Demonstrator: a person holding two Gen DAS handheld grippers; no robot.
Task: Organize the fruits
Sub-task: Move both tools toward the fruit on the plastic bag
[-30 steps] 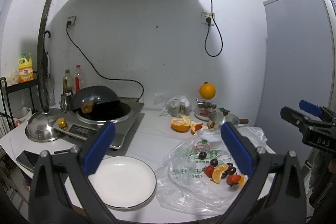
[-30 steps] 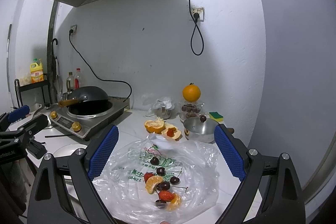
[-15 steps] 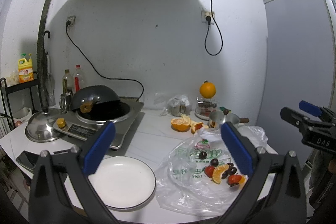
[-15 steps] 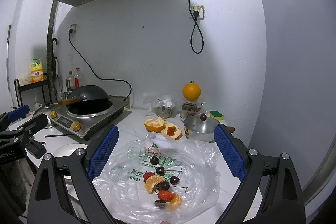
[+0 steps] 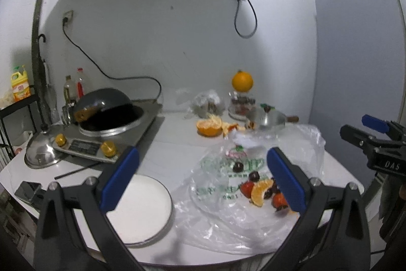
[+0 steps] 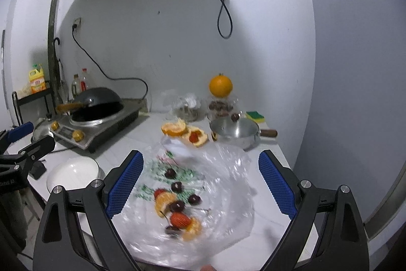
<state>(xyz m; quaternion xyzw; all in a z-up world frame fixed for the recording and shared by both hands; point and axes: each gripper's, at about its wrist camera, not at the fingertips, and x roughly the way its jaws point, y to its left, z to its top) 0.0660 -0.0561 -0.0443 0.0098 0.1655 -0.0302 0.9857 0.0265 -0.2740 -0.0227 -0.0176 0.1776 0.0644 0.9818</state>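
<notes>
1. Bench (image 5: 177, 144) of pale stone fills the lower half of what we see, set against a white wall.
2. We see an induction cooker (image 5: 101, 141) at the back left of it, with a dark wok (image 5: 104, 106) tilted on top.
3. We hold the left hand-held gripper (image 5: 203, 177) above the front edge, its blue-padded jaws spread wide with nothing between them.
4. We hold the right hand-held gripper (image 6: 200, 182) over the fruit, jaws likewise spread wide and empty.
5. We see a clear plastic bag (image 6: 228, 169) lying flat at the front right of the bench.
6. We see an empty white plate (image 5: 142, 207) just left of the bag, at the front edge.
7. We see a small steel pot (image 6: 236, 133) behind the bag, with a whole orange (image 6: 220, 85) perched on a container behind it.
8. We see peeled orange pieces (image 6: 175, 130) lying on the bench just beyond the bag.
9. We see the loose fruit on the bag: orange segments (image 6: 163, 202), strawberries (image 6: 180, 219) and dark cherries (image 6: 170, 172), clustered together, slightly blurred.
</notes>
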